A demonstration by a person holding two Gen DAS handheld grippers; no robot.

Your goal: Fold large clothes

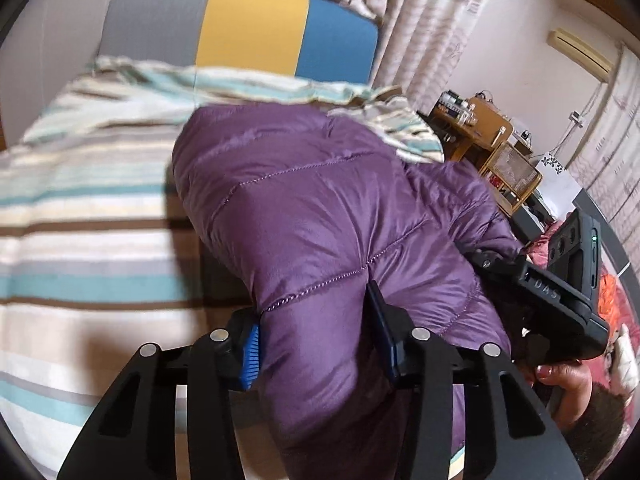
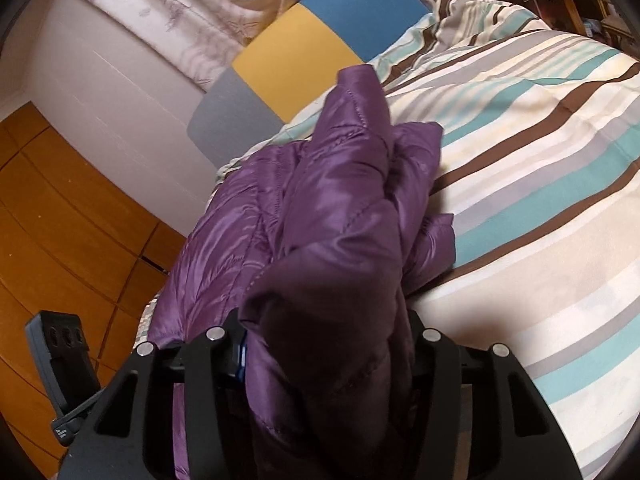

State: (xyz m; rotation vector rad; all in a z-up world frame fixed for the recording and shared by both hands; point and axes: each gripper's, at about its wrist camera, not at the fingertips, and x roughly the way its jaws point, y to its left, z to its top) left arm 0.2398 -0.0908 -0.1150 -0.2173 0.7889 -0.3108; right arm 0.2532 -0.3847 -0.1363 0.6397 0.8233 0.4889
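A purple quilted puffer jacket [image 1: 312, 200] lies bunched on a striped duvet [image 1: 80, 240]. My left gripper [image 1: 316, 332] is shut on a thick fold of it, both pads sunk into the padding. In the right wrist view the jacket [image 2: 340, 184] rises in a crumpled ridge from my right gripper [image 2: 326, 340], which is shut on a bundle of its fabric that hides the pads almost fully. The right gripper's body [image 1: 560, 292] shows at the jacket's right side, a hand [image 1: 560, 376] under it. The left gripper's body [image 2: 60, 352] shows at the lower left.
The striped duvet [image 2: 520, 160] covers the bed to the right of the jacket. A grey, yellow and blue headboard [image 1: 252, 24] stands behind, with curtains above. A wooden shelf [image 1: 492, 140] with small items stands at the far right. Wooden flooring [image 2: 60, 220] lies left of the bed.
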